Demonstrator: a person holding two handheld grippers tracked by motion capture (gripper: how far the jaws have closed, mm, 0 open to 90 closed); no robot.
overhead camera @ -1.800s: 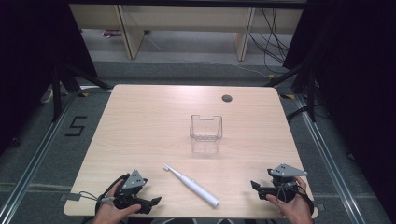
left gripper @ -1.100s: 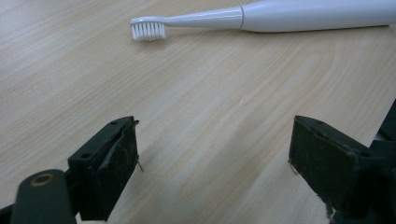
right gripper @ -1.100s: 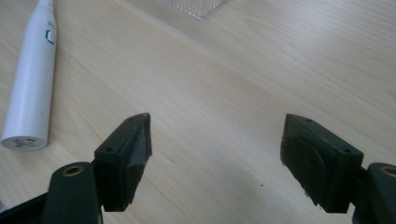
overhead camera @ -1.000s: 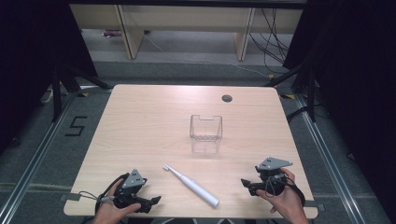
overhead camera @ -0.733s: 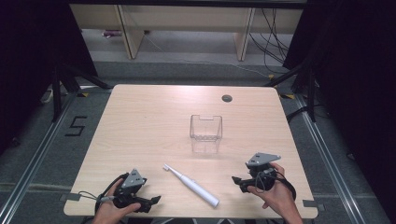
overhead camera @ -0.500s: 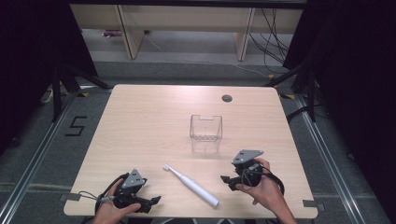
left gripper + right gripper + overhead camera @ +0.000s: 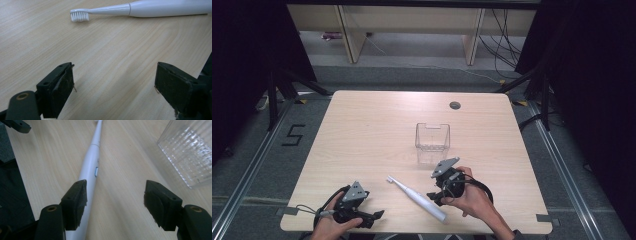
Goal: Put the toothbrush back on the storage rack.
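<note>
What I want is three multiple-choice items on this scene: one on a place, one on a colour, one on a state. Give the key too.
1. Where is the toothbrush?
A. On the table, on the person's side of the box
B. In the box
C. On the floor

2. What colour is the toothbrush?
A. Red
B. White
C. Black

3. How are the left tongs?
A. Shut on the toothbrush
B. Shut on the box
C. Open, holding nothing

Key: 1 A, it lies flat on the wood in front of the box. 2 B, handle and bristles are white. 3 C, the jaws stand wide apart over bare wood.
</note>
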